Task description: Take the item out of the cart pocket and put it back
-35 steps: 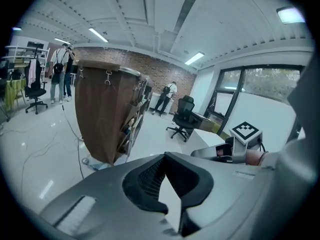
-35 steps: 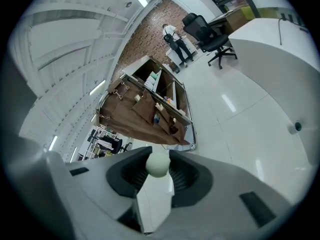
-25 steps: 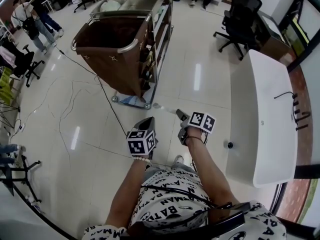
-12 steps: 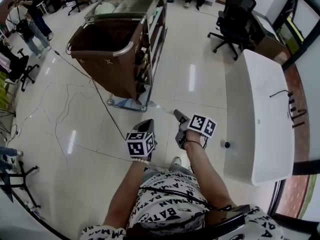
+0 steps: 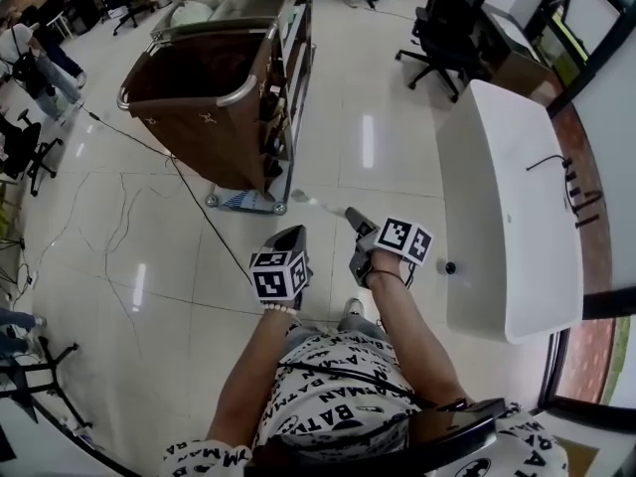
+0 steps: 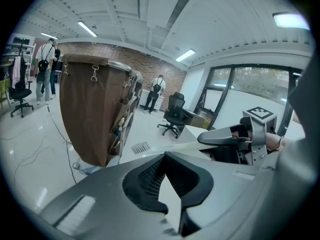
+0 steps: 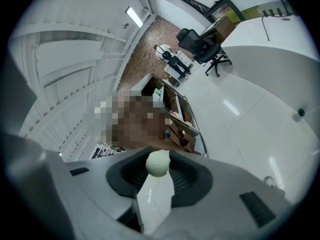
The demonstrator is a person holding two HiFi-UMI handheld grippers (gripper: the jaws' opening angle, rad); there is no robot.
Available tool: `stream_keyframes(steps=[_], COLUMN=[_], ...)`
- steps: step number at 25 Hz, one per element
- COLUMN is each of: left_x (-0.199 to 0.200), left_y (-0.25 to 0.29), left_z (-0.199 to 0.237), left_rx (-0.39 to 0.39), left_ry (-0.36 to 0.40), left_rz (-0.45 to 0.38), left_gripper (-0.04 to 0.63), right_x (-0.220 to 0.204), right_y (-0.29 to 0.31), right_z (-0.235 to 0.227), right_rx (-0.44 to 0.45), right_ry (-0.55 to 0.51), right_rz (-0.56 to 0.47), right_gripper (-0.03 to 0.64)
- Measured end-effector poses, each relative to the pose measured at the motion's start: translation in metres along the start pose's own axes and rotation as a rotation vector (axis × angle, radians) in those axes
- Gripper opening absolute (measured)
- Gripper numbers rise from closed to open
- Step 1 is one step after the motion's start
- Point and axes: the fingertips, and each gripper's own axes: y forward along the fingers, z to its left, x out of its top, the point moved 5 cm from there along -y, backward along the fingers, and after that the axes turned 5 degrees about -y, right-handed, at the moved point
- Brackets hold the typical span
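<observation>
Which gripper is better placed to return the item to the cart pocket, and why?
The right gripper: its jaws grip the pale slender item, pointed toward the cart. The left gripper holds nothing.

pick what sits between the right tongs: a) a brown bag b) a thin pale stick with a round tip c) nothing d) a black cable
b: the right gripper view shows the right tongs closed on a thin pale stick with a round tip. In the head view it pokes out toward the cart.
</observation>
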Motion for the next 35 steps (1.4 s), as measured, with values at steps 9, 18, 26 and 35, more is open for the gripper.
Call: stream_keyframes(steps=[9, 18, 26, 35], left_x=[-0.003, -0.007, 0.004, 0.027], left_y=[-0.017, -0.025, 0.004, 0.089], left_z=[0.021, 0.058, 0.081, 0.095], left_rx=[-0.058, -0.027, 0.017, 0.057], left_ry=[0.019, -0.02, -0.037, -0.014], left_rz=[0.015, 0.03, 0.032, 0.079], left_gripper=[0.002, 0.002, 0.002, 0.002], right_x=[-0.024, -0.04, -0.021, 0.027], right_y=[0.005, 0.039, 0.09, 0.169], right_z=[0.02, 0.027, 0.005, -0.046], right_rx=[-0.029, -0.043, -0.042, -0.081], right_ry=[0.025, 0.03, 0.057, 0.015], right_rz=[-0.04, 0.012, 0.053, 0.095], right_gripper=[0.124, 0.124, 0.124, 0.124])
